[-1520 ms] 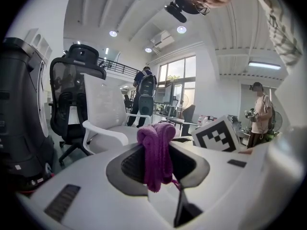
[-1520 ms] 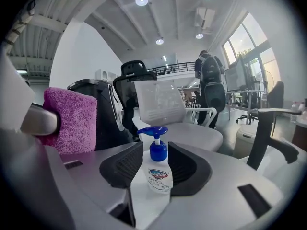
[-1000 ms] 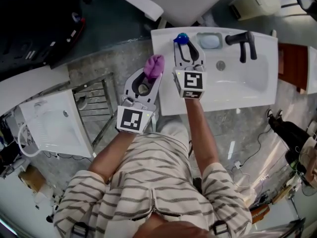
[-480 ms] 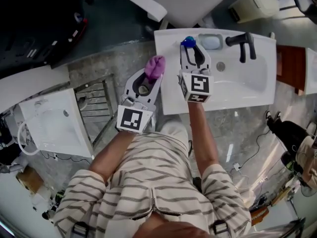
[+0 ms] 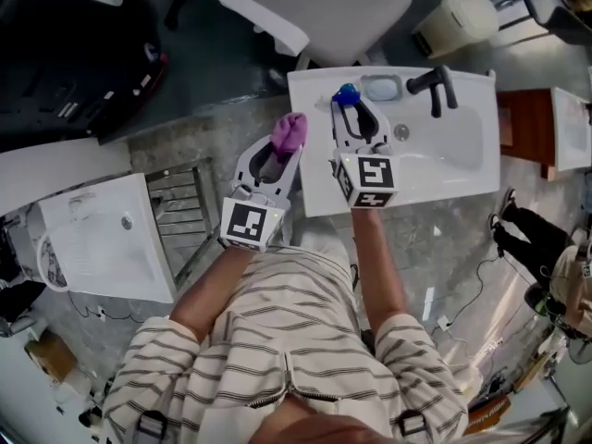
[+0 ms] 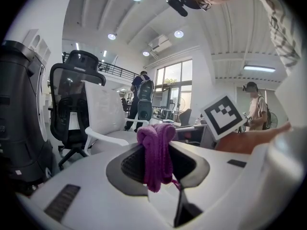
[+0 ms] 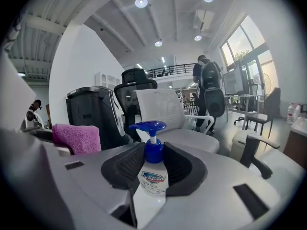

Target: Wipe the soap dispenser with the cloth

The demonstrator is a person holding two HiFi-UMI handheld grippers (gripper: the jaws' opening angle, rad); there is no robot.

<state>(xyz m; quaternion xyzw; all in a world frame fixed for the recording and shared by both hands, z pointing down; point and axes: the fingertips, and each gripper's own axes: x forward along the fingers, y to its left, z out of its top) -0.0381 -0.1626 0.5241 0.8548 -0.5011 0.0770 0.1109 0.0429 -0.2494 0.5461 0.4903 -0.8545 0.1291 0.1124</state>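
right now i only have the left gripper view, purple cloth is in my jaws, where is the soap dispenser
Observer: The soap dispenser is clamped in the right gripper, jaws closed on its neck under the blue pump.
Operator: where is that relative to the sink
Observer: In the head view it shows over the back left corner of the white sink, beside the soap dish.
Operator: is the cloth touching it yet
Observer: No, the cloth sits to its left with a clear gap.

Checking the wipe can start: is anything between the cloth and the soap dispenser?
Nothing visible. The cloth in the left gripper and the soap dispenser in the right gripper sit side by side, only air between.
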